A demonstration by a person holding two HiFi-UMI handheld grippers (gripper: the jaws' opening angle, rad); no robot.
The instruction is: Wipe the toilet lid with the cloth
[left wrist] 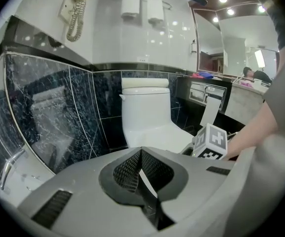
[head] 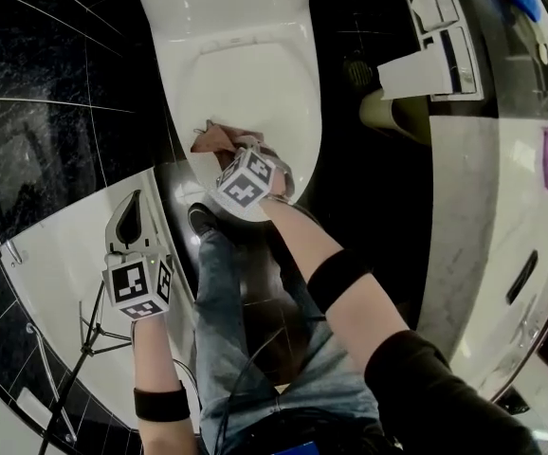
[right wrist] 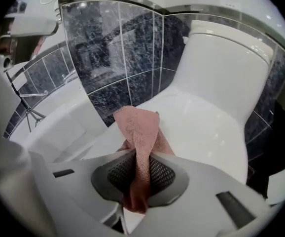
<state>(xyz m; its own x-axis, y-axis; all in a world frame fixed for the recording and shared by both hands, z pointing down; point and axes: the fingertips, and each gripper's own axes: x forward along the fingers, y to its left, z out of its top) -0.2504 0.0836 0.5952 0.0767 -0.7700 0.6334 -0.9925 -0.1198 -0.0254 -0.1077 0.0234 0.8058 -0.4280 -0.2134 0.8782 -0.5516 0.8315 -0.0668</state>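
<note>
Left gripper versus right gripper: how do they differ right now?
The left gripper is shut on nothing; the right gripper is shut on the pink cloth. The right gripper holds that cloth on the white toilet lid; the left gripper hangs off to one side of the lid. Both point downward.

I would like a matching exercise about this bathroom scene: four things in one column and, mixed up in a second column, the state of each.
Things:
1. cloth
2. toilet lid
3. left gripper
4. right gripper

States:
a. shut, nothing between its jaws
b. white, closed down
c. clamped on fabric
d. pink, pinched between two jaws

Pairs: 1-d, 2-b, 3-a, 4-c
</note>
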